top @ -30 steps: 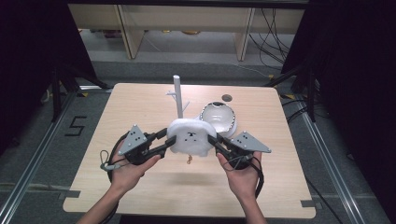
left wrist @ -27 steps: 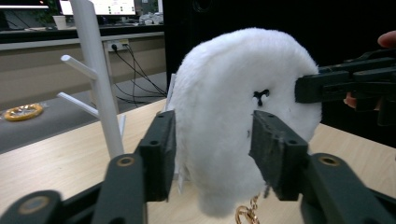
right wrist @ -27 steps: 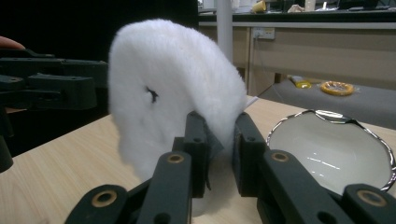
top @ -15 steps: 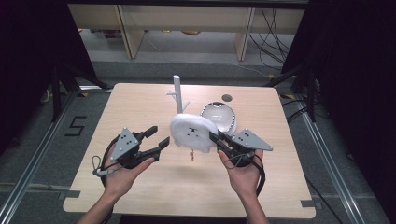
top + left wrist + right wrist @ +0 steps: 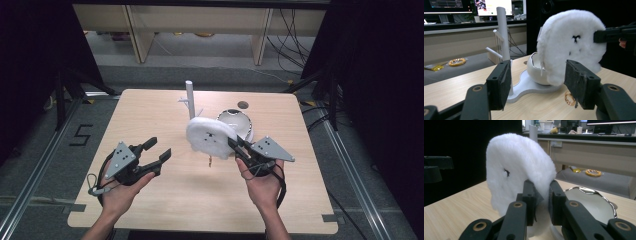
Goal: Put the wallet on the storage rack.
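A fluffy white plush [image 5: 211, 138], rounded and flat like a pad with small black stitched marks, is held tilted above the middle of the pale wooden table [image 5: 150, 210]. Its edge at 4 o'clock is pinched between the closed jaws of the right gripper [image 5: 236, 146]; in the right gripper view the fur bulges over both black padded fingers [image 5: 530, 195]. The left gripper [image 5: 158, 151], at 8 o'clock from the plush, is seen with jaws spread and nothing between them; they have just been opening. A second ago both grippers were clamped on the plush, which lay level; since then the left one has drawn away. A smooth white stand [image 5: 190, 100] with a post and a glossy bowl [image 5: 239, 121] is seen behind, at 12 o'clock.
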{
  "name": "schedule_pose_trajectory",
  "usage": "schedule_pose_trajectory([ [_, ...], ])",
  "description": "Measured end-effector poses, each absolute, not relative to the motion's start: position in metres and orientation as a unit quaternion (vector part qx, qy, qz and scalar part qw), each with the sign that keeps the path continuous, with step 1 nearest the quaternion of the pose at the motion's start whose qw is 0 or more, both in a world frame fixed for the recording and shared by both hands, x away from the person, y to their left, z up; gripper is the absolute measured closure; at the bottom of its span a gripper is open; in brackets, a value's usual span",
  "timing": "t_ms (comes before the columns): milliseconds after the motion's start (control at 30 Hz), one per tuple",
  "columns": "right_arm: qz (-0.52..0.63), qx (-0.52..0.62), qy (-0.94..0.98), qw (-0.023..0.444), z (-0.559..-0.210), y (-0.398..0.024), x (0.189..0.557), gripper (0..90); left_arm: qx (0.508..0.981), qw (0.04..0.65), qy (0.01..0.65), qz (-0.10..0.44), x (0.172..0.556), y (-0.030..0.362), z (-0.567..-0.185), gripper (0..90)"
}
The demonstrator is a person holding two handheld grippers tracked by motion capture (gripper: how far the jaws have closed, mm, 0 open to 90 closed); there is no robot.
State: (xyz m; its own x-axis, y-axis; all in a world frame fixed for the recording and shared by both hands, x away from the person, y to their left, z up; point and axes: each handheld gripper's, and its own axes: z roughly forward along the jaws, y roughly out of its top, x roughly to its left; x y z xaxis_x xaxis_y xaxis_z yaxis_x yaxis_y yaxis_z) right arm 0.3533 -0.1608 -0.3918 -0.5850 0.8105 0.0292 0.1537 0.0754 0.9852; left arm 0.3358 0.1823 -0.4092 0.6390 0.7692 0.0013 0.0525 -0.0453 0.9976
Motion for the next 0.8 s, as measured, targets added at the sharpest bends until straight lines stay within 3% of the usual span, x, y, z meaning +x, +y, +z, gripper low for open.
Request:
schedule_pose_trajectory([
  [800, 0.580, 0.373, 0.662, 0.294, -0.381, -0.171, 0.354, 78.6, 0.663, 0.575, 0.378, 0.296, 0.327, 0.220, -0.485, 34.1],
])
